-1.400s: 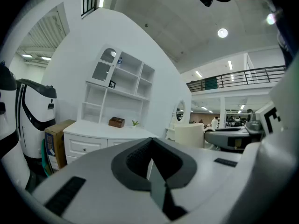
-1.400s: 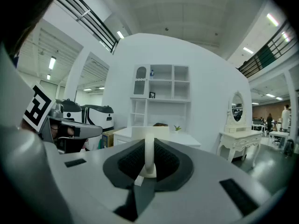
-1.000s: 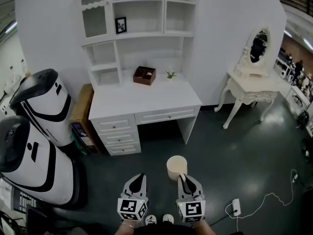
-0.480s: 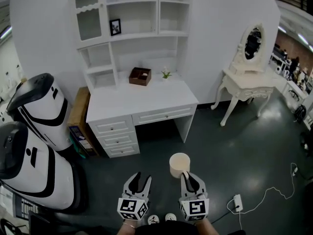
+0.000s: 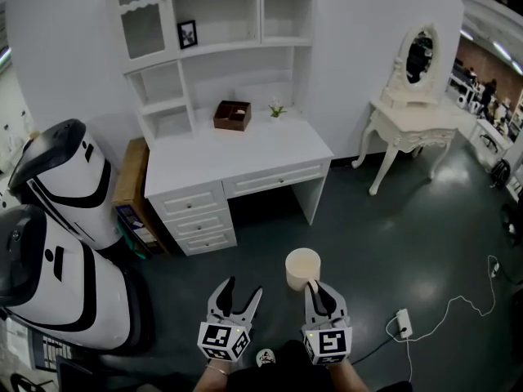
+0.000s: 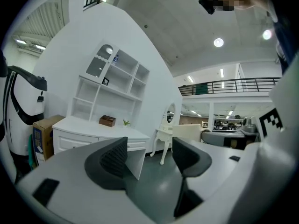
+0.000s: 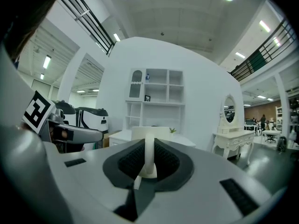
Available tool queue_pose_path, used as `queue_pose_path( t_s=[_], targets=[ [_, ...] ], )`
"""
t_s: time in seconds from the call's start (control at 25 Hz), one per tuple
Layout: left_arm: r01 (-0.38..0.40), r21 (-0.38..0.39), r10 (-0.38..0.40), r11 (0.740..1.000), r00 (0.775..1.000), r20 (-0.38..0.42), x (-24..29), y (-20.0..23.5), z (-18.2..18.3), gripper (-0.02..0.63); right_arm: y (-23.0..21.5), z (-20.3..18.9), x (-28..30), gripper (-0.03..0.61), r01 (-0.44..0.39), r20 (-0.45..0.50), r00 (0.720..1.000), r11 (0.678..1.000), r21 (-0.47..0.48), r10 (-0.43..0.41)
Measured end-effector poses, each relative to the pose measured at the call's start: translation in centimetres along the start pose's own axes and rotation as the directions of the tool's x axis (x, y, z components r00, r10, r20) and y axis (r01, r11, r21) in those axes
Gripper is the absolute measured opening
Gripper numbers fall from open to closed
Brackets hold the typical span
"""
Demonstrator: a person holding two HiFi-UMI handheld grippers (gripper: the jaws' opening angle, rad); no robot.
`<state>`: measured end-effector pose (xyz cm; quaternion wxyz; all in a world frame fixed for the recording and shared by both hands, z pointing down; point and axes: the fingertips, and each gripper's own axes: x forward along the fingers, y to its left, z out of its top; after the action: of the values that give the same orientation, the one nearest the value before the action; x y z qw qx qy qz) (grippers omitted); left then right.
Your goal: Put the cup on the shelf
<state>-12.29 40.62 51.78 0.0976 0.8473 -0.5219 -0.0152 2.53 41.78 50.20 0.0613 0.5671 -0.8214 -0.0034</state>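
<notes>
Left tongs (image 5: 243,287): jaws wide apart, just opened, nothing between the pads. Right tongs (image 5: 314,287): jaws clamped on the cup (image 5: 302,268), which sits just ahead of their tips, above the floor (image 5: 392,227).

Right gripper view only: thin cup handle (image 7: 148,155) pinched upright between the ribbed pads, cup body behind it.
Left gripper view only: bare gap between the pads (image 6: 114,157), with desk corner and floor showing through; balcony railing (image 6: 233,84) high at right.
Head view only: round open cup mouth; power strip (image 5: 403,323) and cable right of the right tongs; shoe tips between the two tongs.

Room: white desk (image 5: 245,149) well ahead of both tongs, carrying a brown box (image 5: 232,114) and a small plant (image 5: 276,109); shelf (image 5: 260,6) rising above it, with a framed picture (image 5: 187,33). Dressing table (image 5: 413,109) ahead right. White machines (image 5: 61,178) and a carton (image 5: 131,178) ahead left.

Change: left jaws were together a second ago, now spread. Right grip on the cup is unchanged.
</notes>
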Motion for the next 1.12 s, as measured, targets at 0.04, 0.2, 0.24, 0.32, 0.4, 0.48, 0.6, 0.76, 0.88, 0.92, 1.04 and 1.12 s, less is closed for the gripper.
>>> queue_pose_path(
  t_s=[0.04,0.2,0.24,0.32,0.4,0.48,0.6,0.76,0.88,0.92,1.04,1.12],
  targets=[
    [0.001,-0.003,-0.001,1.000,1.000,-0.002,-0.1,0.2,0.0,0.282,0.2,-0.1,0.0,0.048,0.001,-0.003,1.000,1.000,0.003,-0.001],
    [0.002,-0.007,-0.002,1.000,1.000,-0.017,-0.1,0.7,-0.4,0.282,0.3,-0.3,0.6,0.048,0.003,-0.008,1.000,1.000,0.008,-0.003],
    [0.001,-0.008,-0.001,1.000,1.000,-0.023,0.0,0.9,-0.6,0.282,0.3,-0.3,0.8,0.049,0.002,-0.008,1.000,1.000,0.008,-0.002],
    [0.002,-0.010,-0.003,1.000,0.999,-0.034,0.5,1.0,-1.0,0.282,0.1,-0.5,1.5,0.049,-0.005,-0.004,1.000,1.000,0.009,0.005],
    [0.002,-0.011,-0.002,1.000,0.999,-0.042,1.3,1.2,-1.3,0.282,-0.3,-0.8,2.4,0.049,-0.013,0.001,1.000,1.000,0.011,0.013],
    [-0.007,-0.011,0.006,1.000,0.999,-0.048,2.4,1.5,-1.5,0.282,-0.8,-1.0,3.7,0.048,-0.028,-0.004,1.000,1.000,0.011,0.028],
    [-0.019,-0.007,0.018,1.000,0.998,-0.056,4.6,2.0,-1.6,0.282,-2.0,-0.8,5.8,0.048,-0.047,-0.011,0.999,0.999,0.007,0.047],
    [-0.039,0.002,0.039,0.999,0.998,-0.058,8.4,2.7,-1.2,0.282,-4.4,-0.6,9.5,0.049,-0.069,-0.005,0.998,0.998,0.010,0.069],
    [-0.069,0.003,0.069,0.998,0.996,-0.057,11.8,3.4,-0.7,0.282,-6.7,-0.3,12.7,0.048,-0.097,-0.001,0.995,0.995,0.012,0.097],
    [-0.080,0.000,0.080,0.997,0.995,-0.056,13.0,3.5,-0.5,0.282,-7.5,-0.3,13.7,0.048,-0.106,-0.001,0.994,0.994,0.012,0.106],
    [-0.109,-0.005,0.108,0.994,0.993,-0.042,16.7,3.7,0.4,0.282,-10.3,0.3,16.9,0.048,-0.137,0.004,0.991,0.991,0.003,0.137],
    [-0.128,-0.010,0.128,0.992,0.991,-0.037,19.3,3.7,0.7,0.282,-12.1,0.8,18.9,0.049,-0.158,0.010,0.987,0.987,-0.007,0.158]
  ],
)
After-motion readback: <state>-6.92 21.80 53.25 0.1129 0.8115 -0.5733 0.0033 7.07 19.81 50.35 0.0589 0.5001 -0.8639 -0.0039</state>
